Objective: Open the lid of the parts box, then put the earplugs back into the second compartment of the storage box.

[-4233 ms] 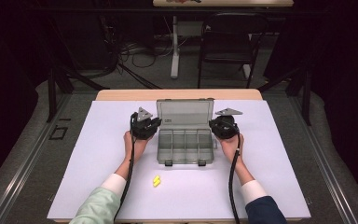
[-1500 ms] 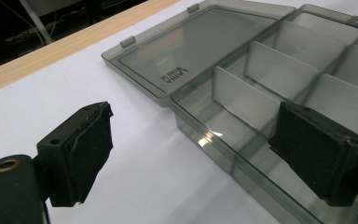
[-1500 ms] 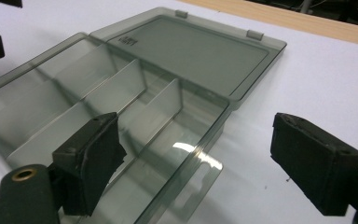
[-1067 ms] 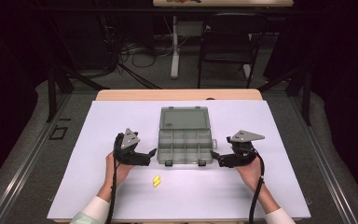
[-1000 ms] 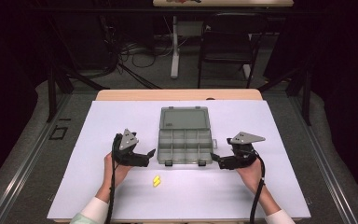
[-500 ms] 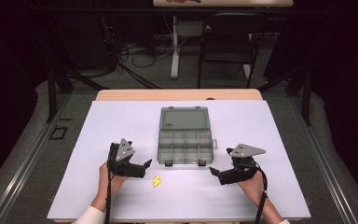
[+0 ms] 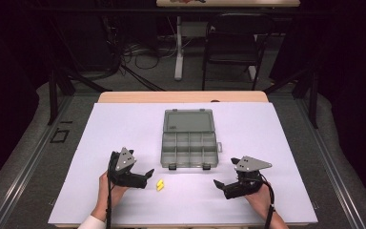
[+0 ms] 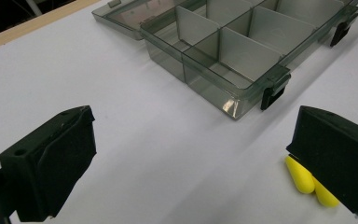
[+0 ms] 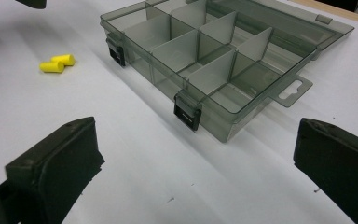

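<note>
Presently both tools gape empty, left tool (image 7: 145, 179) beside the yellow earplugs (image 7: 160, 184), right tool (image 7: 221, 186) apart.

Your left gripper (image 7: 145, 177) sits low over the near left part of the desk (image 7: 124, 124), held in your left hand (image 7: 110, 193) with the forearm coming in from the bottom edge, its jaws spread wide with nothing between them and pointing toward the middle. Your right gripper (image 7: 220, 185) mirrors it on the near right, gripped from behind by your right hand (image 7: 259, 200), its jaws pointing inward to the left. Those right jaws have just been opening and now stand fully apart, with nothing between them.
</note>
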